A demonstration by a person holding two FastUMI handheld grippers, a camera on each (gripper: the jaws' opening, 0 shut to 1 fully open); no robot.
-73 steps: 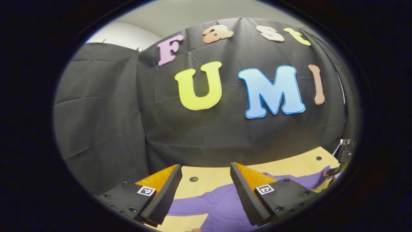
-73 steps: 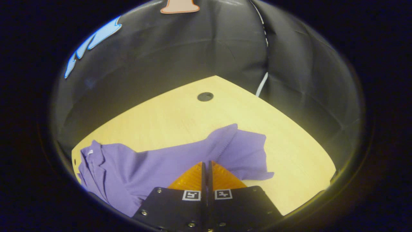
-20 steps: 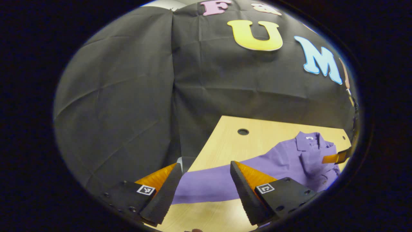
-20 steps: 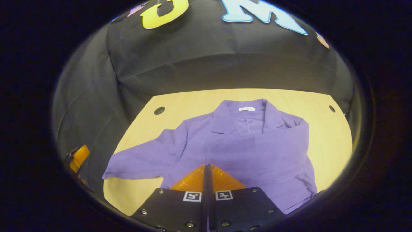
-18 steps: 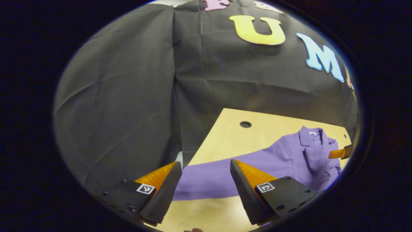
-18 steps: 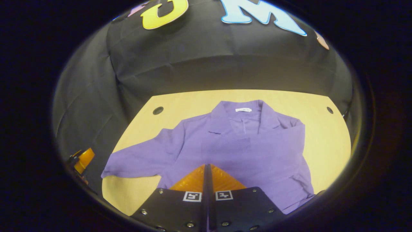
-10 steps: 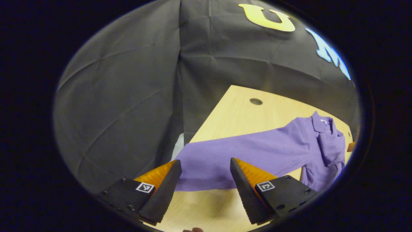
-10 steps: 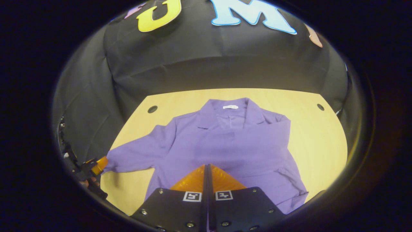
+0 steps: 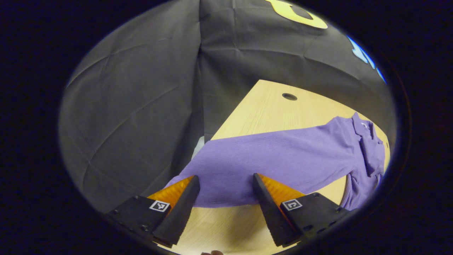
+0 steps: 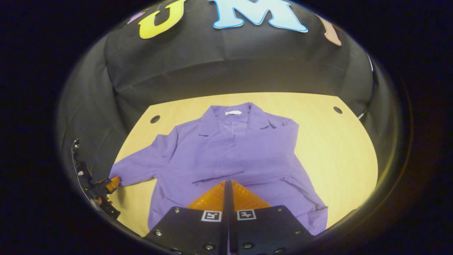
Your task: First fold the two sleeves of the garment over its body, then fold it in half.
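Left gripper (image 9: 223, 189) stood released, jaws spread, the cuff end of the garment's left sleeve (image 9: 247, 166) lying between and just ahead of its fingers. Right gripper (image 10: 227, 191) was clenched with nothing visibly between its fingers, above the garment (image 10: 233, 159), which lay flat on the table (image 10: 336, 148) beyond it, right sleeve already across the body. Judgement: bite the cuff edge squarely, lift little, carry it across the chest.

left gripper (image 9: 223, 189) now at sleeve (image 9: 254, 166) cuff, right gripper (image 10: 227, 189) drawn back
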